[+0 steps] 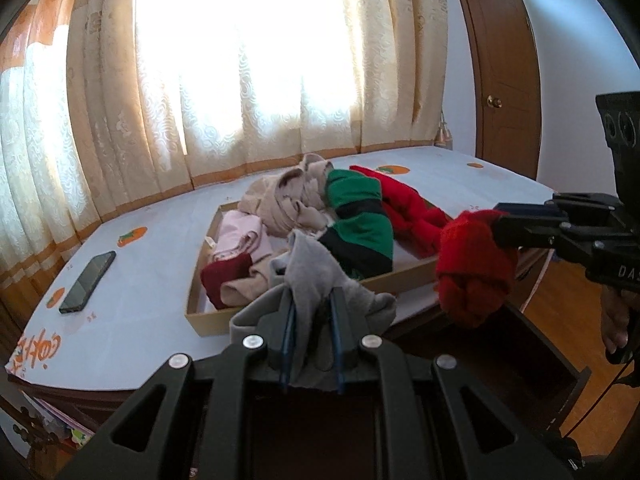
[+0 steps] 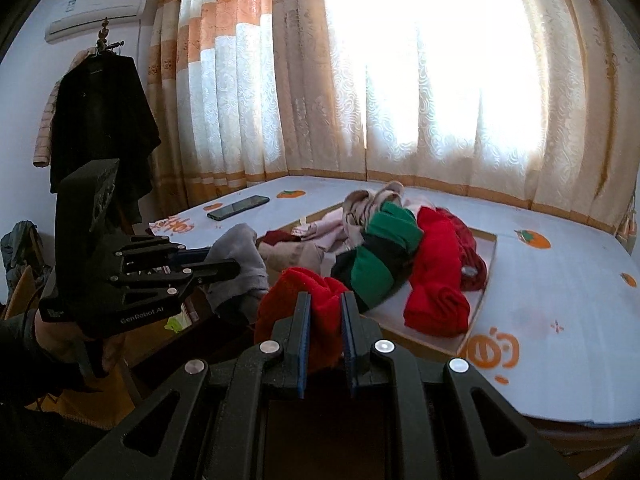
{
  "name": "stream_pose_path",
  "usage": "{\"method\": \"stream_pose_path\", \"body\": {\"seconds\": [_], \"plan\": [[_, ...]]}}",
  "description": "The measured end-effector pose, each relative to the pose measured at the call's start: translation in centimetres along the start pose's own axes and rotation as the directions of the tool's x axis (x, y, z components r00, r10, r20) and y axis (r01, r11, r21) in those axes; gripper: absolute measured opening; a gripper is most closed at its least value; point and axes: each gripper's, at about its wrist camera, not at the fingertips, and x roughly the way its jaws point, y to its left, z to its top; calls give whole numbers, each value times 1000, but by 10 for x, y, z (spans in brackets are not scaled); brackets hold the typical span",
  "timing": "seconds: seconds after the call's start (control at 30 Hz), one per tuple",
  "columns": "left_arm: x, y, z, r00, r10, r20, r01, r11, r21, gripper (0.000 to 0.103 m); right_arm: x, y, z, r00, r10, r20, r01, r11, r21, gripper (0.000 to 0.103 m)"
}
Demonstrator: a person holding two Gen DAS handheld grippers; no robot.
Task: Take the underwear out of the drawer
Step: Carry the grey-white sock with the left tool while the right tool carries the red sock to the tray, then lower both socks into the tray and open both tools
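Step in hand: carrying. Your left gripper (image 1: 312, 312) is clamped on the grey underwear (image 1: 316, 280), your right gripper (image 2: 326, 316) on the red underwear (image 2: 308, 300), both off the table's (image 1: 160, 320) near edge, above the open drawer (image 1: 520, 360). Next, I'd say: release both into the tray (image 1: 404, 276).

Right gripper (image 2: 326, 308) was clamped on a red garment (image 2: 298, 300). At left, left gripper (image 2: 236, 264) pinched a grey garment (image 2: 240, 264). Beyond them, a shallow box (image 2: 490, 264) of piled clothes (image 2: 384, 248) sat on the table (image 2: 560, 320), with a phone (image 2: 238, 207) near the curtains (image 2: 280, 80).
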Motion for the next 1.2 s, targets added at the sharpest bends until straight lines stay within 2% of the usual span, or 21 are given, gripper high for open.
{"method": "stream_pose_path", "body": {"seconds": [0.73, 1.2], "plan": [[23, 28, 32, 998, 64, -8, -64, 998, 18, 13, 31, 3, 54, 999, -6, 34, 8, 999, -50, 16], [65, 60, 59, 994, 94, -58, -96, 994, -49, 13, 79, -7, 83, 1000, -25, -9, 24, 999, -41, 16]]}}
